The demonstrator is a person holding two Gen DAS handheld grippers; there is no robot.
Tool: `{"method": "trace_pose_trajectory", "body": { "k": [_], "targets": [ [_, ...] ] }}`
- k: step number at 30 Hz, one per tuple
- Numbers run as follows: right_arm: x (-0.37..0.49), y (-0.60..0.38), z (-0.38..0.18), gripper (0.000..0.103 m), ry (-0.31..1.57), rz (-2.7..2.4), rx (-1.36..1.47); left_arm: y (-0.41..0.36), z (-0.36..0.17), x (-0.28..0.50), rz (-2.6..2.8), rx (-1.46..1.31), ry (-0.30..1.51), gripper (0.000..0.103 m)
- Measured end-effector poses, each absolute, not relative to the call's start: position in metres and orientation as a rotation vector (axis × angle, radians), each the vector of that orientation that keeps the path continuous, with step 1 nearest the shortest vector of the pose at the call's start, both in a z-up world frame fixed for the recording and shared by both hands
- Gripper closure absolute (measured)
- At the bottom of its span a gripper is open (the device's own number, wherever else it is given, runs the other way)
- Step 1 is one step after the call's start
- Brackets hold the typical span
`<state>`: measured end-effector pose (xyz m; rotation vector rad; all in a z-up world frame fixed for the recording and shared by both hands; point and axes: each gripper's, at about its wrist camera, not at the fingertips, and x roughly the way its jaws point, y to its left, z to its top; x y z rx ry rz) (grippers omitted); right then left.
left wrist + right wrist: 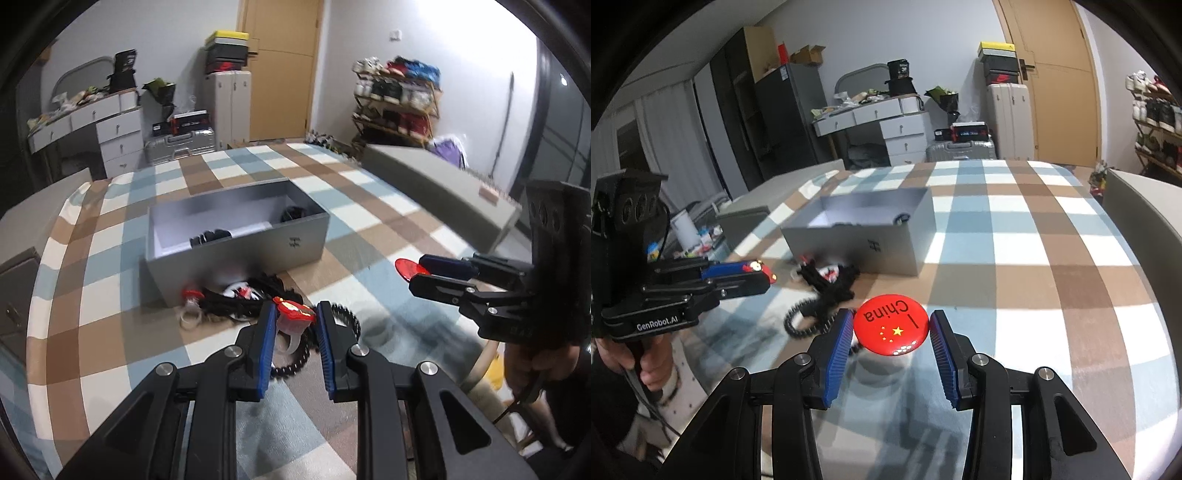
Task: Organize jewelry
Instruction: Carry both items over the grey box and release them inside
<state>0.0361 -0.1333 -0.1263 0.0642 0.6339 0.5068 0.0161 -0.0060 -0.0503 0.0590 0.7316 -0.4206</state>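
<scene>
the left gripper (pixel 294 325) hovered above the checked tabletop (pixel 388 229) with a red toy ring (pixel 293 316) between its blue fingers (pixel 266 332). the ring's red and gold top sat level with the fingertips, touching both pads, and its clear band hung down below them. the fingers were narrowed onto it, so the ring was held, lifted off the cloth. in the right wrist view the same gripper (pixel 768 275) showed side-on at the left, with the ring's red top (pixel 757 266) poking out at the tips.

the right gripper (pixel 892 332) carried a round red badge (pixel 891 325), printed with "china" and yellow stars. the badge lay flat between the blue fingers (pixel 836 350); its left edge touched the left pad and its right edge met the right pad near the tip. the fingers stood fairly wide, set to the badge's width, and gripped it by the rim. from the left wrist view the badge (pixel 408 267) stuck out beyond the closed-down tips of that gripper (pixel 419 271).

a heap of black cords and beads (pixel 240 299) with another red ring (pixel 192 297) lay on the tabletop just in front of the open grey box (pixel 258 251). a black coiled bracelet (pixel 343 325) lay under the left gripper. dark items (pixel 210 236) already sat inside the box.
</scene>
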Motion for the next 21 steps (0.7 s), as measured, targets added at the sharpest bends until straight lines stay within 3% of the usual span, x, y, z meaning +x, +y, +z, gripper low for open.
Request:
{"method": "trace_pose_trajectory", "body": {
  "k": [10,21],
  "targets": [
    [0.067,-0.107,-0.072,0.061,0.529,0.63,0.089,0.016,-0.029,0.043,-0.356,-0.023,0.682,0.086],
    [0.125,-0.082,-0.059,0.061,0.524,0.68,0.086,0.027,-0.028,0.09,-0.357,-0.056,0.663,0.086]
  ]
}}
